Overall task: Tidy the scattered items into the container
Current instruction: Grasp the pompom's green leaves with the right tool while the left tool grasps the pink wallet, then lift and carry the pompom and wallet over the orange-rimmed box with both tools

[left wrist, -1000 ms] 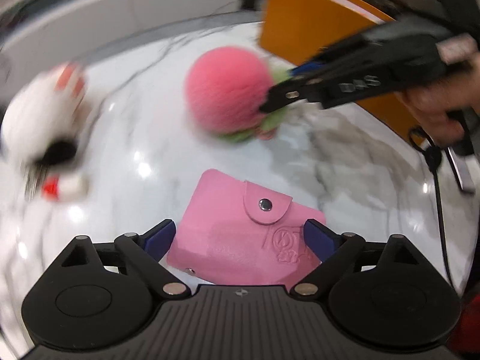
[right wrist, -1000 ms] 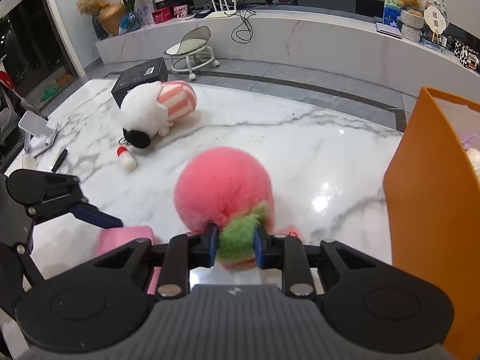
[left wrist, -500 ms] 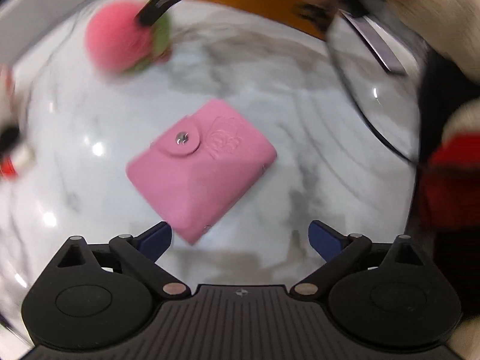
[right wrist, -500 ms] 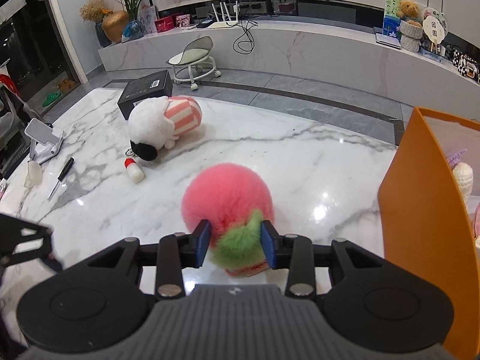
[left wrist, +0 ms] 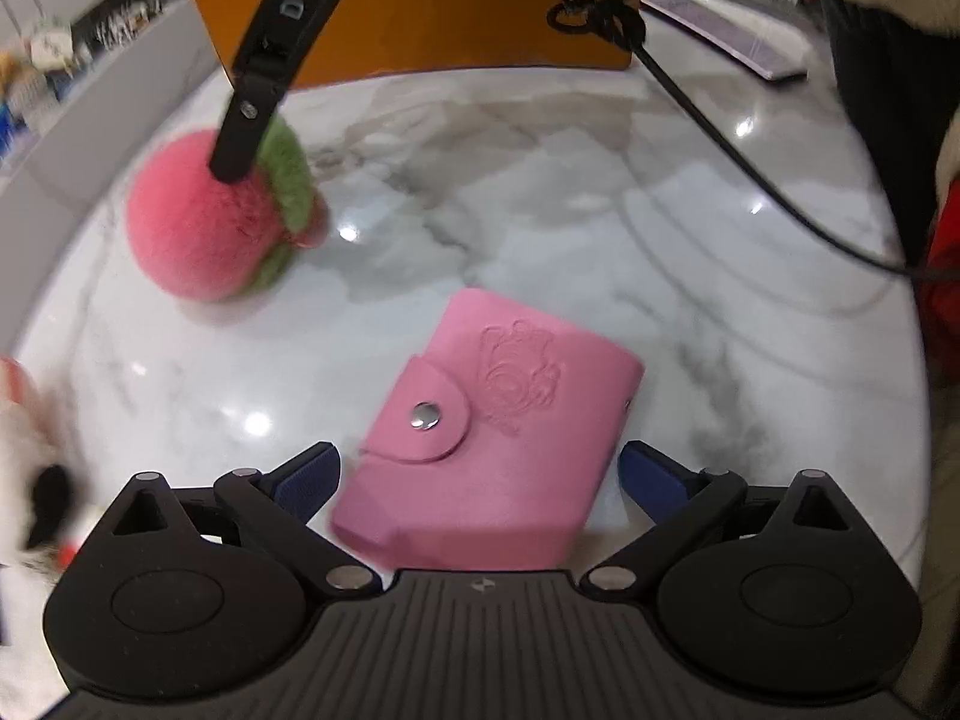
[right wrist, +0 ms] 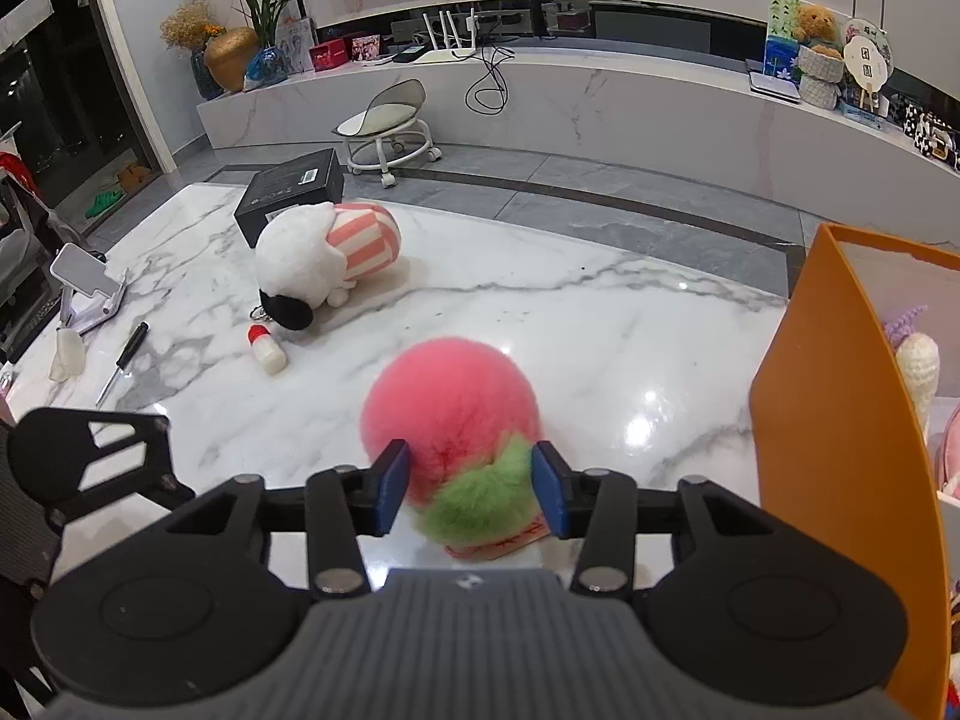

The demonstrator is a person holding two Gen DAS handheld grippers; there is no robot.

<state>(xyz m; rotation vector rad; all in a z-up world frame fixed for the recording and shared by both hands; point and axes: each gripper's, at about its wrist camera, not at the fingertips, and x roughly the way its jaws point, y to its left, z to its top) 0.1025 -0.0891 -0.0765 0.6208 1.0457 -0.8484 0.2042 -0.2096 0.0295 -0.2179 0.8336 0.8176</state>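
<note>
A: Right gripper (right wrist: 471,491): fingers (right wrist: 391,485) spread, released, one on each side of the pink plush ball (right wrist: 450,408) at its green leaf tuft (right wrist: 477,507). One second ago they were clenched on that tuft; half a second ago part-open; the gap is wider now. I cannot tell if the pads touch the fur.

B: Ball position?

A: On the marble worktop (right wrist: 540,312), not lifted. Same spot as before relative to the orange container (right wrist: 834,396), which stands just to its right. Container holds a knitted item with a purple top (right wrist: 915,360).

B: Left gripper (left wrist: 478,475)?

A: Fingers (left wrist: 303,477) wide apart, holding nothing. The pink wallet (left wrist: 498,438) lies flat on the worktop (left wrist: 540,210) between them, snap flap up, its near edge at the gripper body. Half a second ago the wallet sat farther ahead and left of centre; it now fills the gap between the tips, with clearance at each side.

B: Farther out?

A: Left view: right gripper (left wrist: 231,165) reaches down onto the ball (left wrist: 204,228), container (left wrist: 420,18) behind it. Right view: white plush with pink-striped cap (right wrist: 327,261) far left, touching a black box (right wrist: 291,192); small red-capped bottle (right wrist: 267,351) beside it; screwdriver (right wrist: 123,363) and phone stand (right wrist: 87,288) at the left edge. None of these have shifted.
</note>
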